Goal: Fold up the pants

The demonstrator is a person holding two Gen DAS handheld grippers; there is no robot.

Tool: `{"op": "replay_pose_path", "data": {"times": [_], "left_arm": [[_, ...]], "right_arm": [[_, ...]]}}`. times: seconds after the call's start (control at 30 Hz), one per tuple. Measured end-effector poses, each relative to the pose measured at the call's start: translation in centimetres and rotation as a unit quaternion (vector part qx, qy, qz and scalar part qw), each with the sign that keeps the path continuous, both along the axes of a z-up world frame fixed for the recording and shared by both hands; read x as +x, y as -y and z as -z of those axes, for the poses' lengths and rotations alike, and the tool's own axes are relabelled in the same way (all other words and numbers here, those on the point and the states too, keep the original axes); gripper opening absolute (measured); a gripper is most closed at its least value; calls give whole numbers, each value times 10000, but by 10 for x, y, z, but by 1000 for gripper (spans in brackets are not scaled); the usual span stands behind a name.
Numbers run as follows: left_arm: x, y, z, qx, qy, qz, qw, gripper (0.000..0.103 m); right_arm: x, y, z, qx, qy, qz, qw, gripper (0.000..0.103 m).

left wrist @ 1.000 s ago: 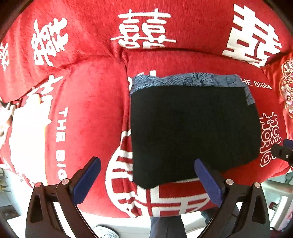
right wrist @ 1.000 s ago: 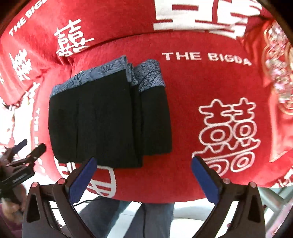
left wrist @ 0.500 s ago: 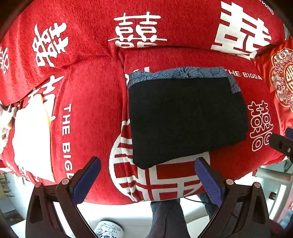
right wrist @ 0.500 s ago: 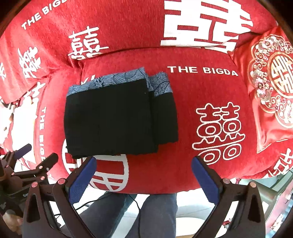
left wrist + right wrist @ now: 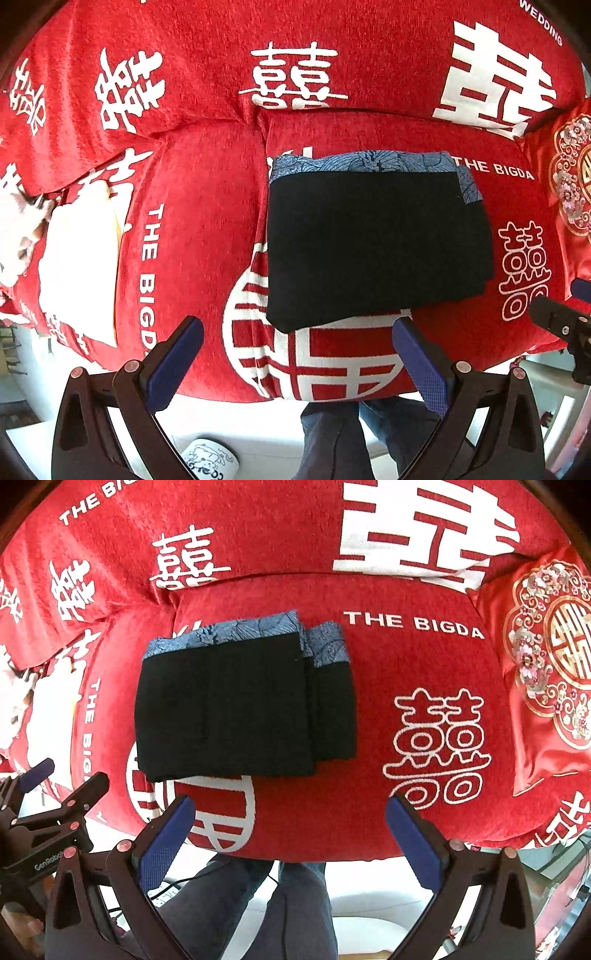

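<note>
On a red sofa cushion (image 5: 207, 221), black pants (image 5: 376, 243) folded flat, blue patterned waistband at 12 o'clock, left gripper (image 5: 297, 360) spread wide and empty at 6 o'clock, right gripper (image 5: 290, 840) likewise released.

Sofa cover (image 5: 369, 812): "THE BIGDA" ("WEDDING" too); left gripper (image 5: 55, 834): "GenRobot".

Black pants (image 5: 373, 243) (image 5: 236, 709) folded into flat rectangle, blue patterned waistband at far edge, on red cushion (image 5: 207, 229).

The folded black pants (image 5: 236, 709) are seen ahead-left of the right gripper (image 5: 290, 834), whose jaws are spread wide.
</note>
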State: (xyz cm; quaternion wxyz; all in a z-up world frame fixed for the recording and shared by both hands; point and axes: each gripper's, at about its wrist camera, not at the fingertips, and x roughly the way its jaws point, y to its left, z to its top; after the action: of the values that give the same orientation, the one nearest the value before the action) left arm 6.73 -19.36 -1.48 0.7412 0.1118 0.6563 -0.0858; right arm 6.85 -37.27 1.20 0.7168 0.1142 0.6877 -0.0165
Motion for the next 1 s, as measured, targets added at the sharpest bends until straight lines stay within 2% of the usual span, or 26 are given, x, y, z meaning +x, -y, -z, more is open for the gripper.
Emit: {"op": "replay_pose_path", "data": {"times": [0.3, 1.0], "left_arm": [[-15, 6, 3, 60, -122, -227, 9997, 102], [-26, 22, -11, 198, -7, -94, 9998, 102]], "right_arm": [[-4, 8, 0, 71, 49, -185, 9998, 103], [-8, 7, -10, 14, 234, -300, 9993, 103]]}}
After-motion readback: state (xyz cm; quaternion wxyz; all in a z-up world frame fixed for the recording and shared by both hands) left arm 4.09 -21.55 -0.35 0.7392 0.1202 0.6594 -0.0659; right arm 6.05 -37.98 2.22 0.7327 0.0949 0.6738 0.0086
